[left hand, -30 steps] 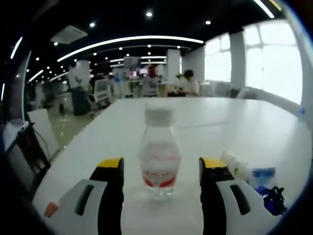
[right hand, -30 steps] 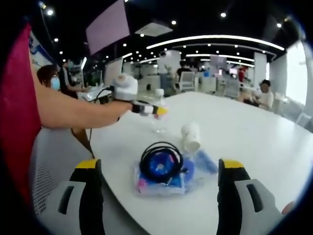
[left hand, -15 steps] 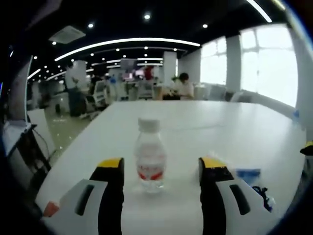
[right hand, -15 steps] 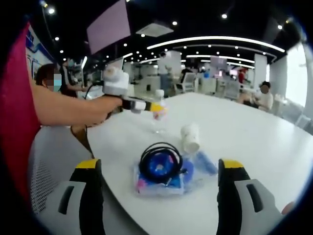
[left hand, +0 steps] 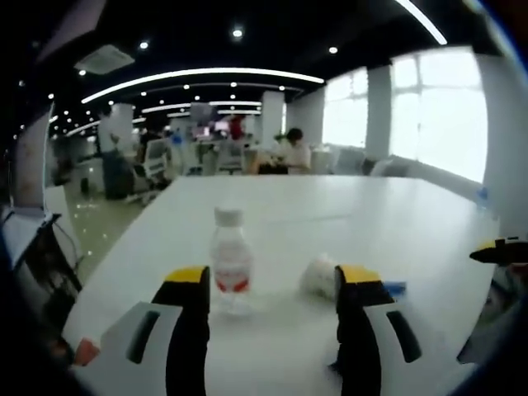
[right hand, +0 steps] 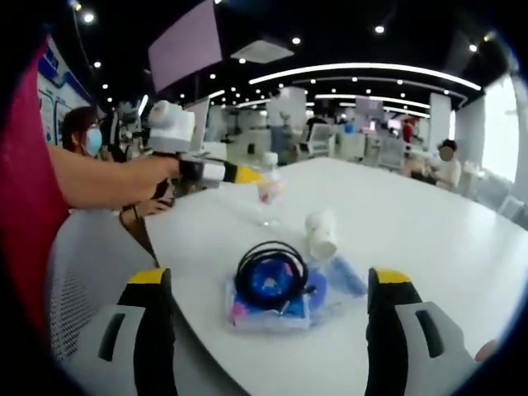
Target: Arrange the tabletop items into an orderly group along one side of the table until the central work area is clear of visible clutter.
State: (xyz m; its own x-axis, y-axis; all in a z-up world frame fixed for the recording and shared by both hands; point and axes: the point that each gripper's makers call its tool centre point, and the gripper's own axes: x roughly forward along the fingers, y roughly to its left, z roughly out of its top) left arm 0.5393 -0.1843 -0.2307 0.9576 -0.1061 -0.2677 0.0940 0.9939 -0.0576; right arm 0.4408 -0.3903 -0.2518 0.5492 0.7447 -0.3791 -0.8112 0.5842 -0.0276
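A small clear water bottle [left hand: 228, 260] with a white cap and red label stands upright on the white table [left hand: 371, 214]. It is just ahead of my left gripper [left hand: 272, 282], near the left jaw, and the jaws are open and apart from it. A white roll [left hand: 318, 276] lies by the right jaw. In the right gripper view my right gripper [right hand: 271, 279] is open over a black cable coil [right hand: 247, 268], which rests on a clear pouch [right hand: 247, 315]. Beyond them are the white roll [right hand: 322, 233], the bottle [right hand: 268, 194] and the left gripper [right hand: 246, 175].
A blue packet [right hand: 346, 272] lies beside the pouch. The right gripper's yellow tip [left hand: 497, 250] enters from the right in the left gripper view. A person's arm [right hand: 91, 181] reaches in from the left, over a mesh chair [right hand: 74, 289]. The table's far half is bare.
My left gripper has drawn back from the bottle, which stays standing on the table. The right gripper and the cable, pouch and roll have not moved.
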